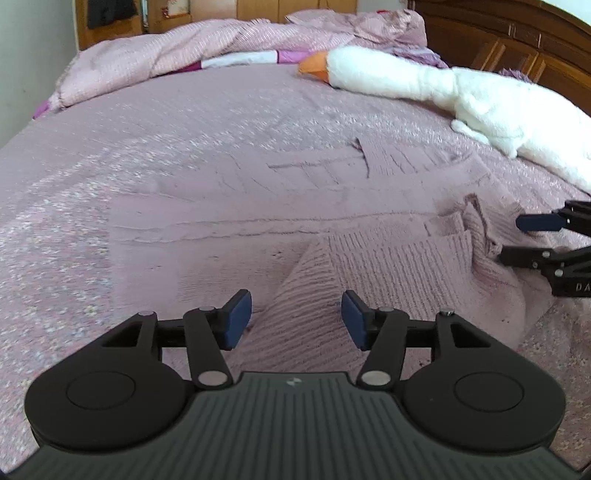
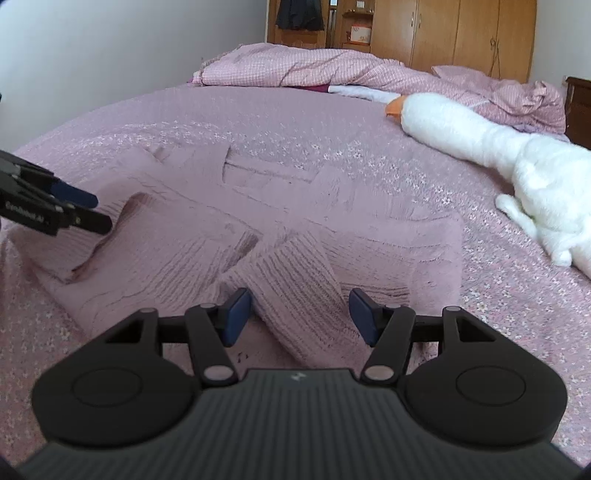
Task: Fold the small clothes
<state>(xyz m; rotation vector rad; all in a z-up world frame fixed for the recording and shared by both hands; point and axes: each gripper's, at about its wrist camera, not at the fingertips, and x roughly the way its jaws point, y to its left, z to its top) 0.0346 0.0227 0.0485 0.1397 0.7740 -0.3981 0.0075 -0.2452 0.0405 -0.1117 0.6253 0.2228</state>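
Goose plush (image 2: 491, 155) lies well apart from sweater (image 2: 258, 236).

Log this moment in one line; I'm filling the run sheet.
left gripper: open, empty | right gripper: open, empty | pink ribbed knit sweater: partly folded on pink floral bedspread

Home bedroom: wide bed with pink floral bedspread (image 2: 295, 125), rumpled pink checked quilt (image 2: 295, 68) at upper centre, white plush goose (image 2: 480, 144), wooden wardrobe (image 2: 443, 33) upper right.
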